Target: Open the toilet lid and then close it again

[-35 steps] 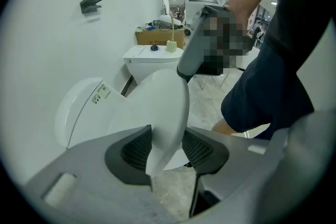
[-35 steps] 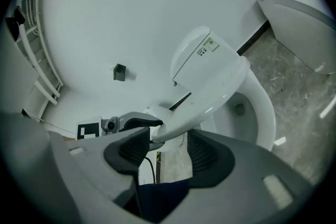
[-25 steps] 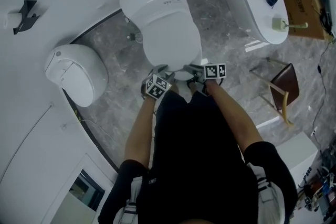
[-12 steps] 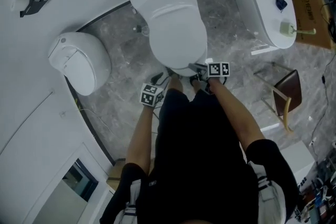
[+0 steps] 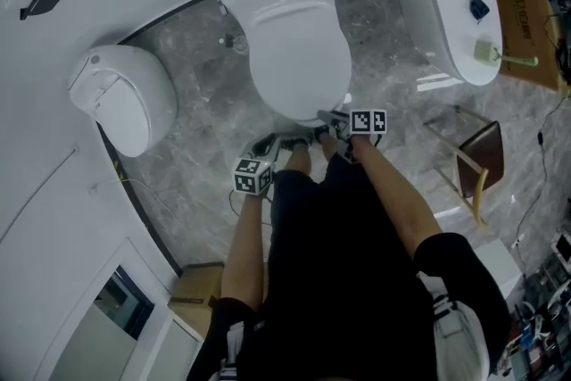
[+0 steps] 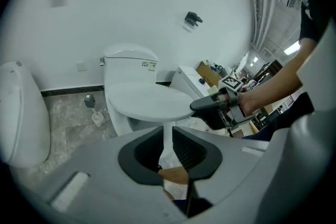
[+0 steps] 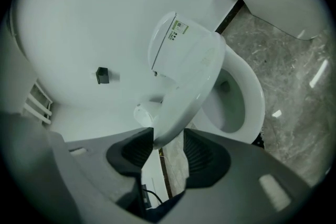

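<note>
The white toilet stands mid-floor. Its lid is lifted a little off the bowl. My right gripper is at the lid's front edge. That edge lies between its jaws, which have just been opening, with a small gap at one pad. My left gripper hangs back from the toilet, low and to the left. Its jaws have just been closing to a thin slit with nothing between them. The left gripper view shows the lid and my right gripper at its rim.
A second white toilet sits at the left by the curved wall. Another one stands at the upper right beside a cardboard sheet. A wooden chair is at the right. The person's legs stand just before the toilet.
My left gripper has drawn away from the lid's front edge, toward the lower left, and has rolled. My right gripper stays at the lid's front edge.
</note>
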A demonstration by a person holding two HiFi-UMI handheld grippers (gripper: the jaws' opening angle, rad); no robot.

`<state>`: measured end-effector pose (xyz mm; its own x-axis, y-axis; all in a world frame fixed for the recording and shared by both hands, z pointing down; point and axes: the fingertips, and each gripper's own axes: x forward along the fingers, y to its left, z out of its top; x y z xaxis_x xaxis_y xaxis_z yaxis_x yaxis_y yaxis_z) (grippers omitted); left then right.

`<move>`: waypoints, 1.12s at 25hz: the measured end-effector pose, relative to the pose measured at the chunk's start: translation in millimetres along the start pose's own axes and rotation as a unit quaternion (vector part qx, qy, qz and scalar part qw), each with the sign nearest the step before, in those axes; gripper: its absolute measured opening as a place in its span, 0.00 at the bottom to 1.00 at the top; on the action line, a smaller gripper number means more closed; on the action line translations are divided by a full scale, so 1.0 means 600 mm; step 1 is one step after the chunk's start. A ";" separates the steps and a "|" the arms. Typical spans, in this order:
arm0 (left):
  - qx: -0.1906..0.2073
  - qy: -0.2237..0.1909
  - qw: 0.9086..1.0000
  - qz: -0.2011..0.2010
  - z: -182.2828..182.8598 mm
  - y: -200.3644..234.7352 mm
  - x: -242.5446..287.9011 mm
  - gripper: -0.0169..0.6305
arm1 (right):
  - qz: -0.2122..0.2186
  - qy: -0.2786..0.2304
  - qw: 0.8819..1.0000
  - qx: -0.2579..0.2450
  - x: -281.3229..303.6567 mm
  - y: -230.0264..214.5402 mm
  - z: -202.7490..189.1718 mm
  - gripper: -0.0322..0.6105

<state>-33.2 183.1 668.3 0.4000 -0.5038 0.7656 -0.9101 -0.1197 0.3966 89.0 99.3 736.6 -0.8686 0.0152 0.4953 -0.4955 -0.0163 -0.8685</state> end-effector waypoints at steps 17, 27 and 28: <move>-0.007 0.001 1.000 -0.027 -0.011 0.016 0.013 0.12 | -0.146 0.025 0.987 -0.063 0.028 -0.092 -0.022 0.54; -0.009 -0.014 0.999 -0.048 -0.013 0.044 0.006 0.12 | -0.229 0.067 0.968 -0.077 0.047 -0.165 -0.056 0.55; -0.008 -0.011 0.999 -0.052 -0.020 0.053 0.008 0.12 | -0.234 0.072 0.966 -0.082 0.051 -0.169 -0.055 0.56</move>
<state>-58.9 187.2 690.9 0.4890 -0.5076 0.7094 -0.8623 -0.1586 0.4809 113.1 134.5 839.2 -0.5343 0.1223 0.8364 -0.8155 0.1856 -0.5481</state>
